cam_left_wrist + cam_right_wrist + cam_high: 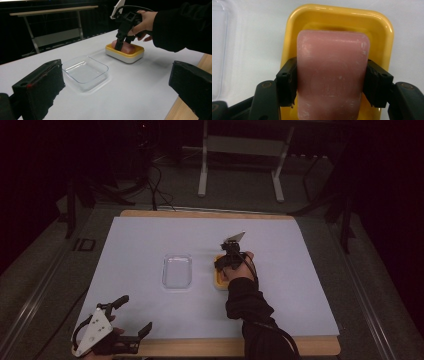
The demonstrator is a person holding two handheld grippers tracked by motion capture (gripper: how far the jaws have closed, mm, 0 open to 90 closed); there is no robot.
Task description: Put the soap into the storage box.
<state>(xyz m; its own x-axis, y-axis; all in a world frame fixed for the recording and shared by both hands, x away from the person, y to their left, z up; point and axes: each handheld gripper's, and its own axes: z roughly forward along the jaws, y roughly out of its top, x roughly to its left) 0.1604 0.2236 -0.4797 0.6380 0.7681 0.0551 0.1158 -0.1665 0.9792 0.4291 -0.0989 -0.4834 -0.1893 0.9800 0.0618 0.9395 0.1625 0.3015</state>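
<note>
A pink soap bar [332,75] lies in a yellow soap dish [337,18]. My right gripper [329,83] reaches straight down into the dish, and its jaws press both long sides of the bar. The same bar [127,48] and dish [125,54] show from the side in the left gripper view, under the right gripper [122,42]. In the high view the right gripper [226,262] is over the dish [220,279] at the table's middle. My left gripper [131,316] is open near the front left edge, holding nothing.
A clear plastic tray [177,271] sits just left of the dish, and is also in the left gripper view [85,71]. A light sheet [150,240] covers the wooden table [200,213]. A metal frame [240,150] stands on the floor beyond.
</note>
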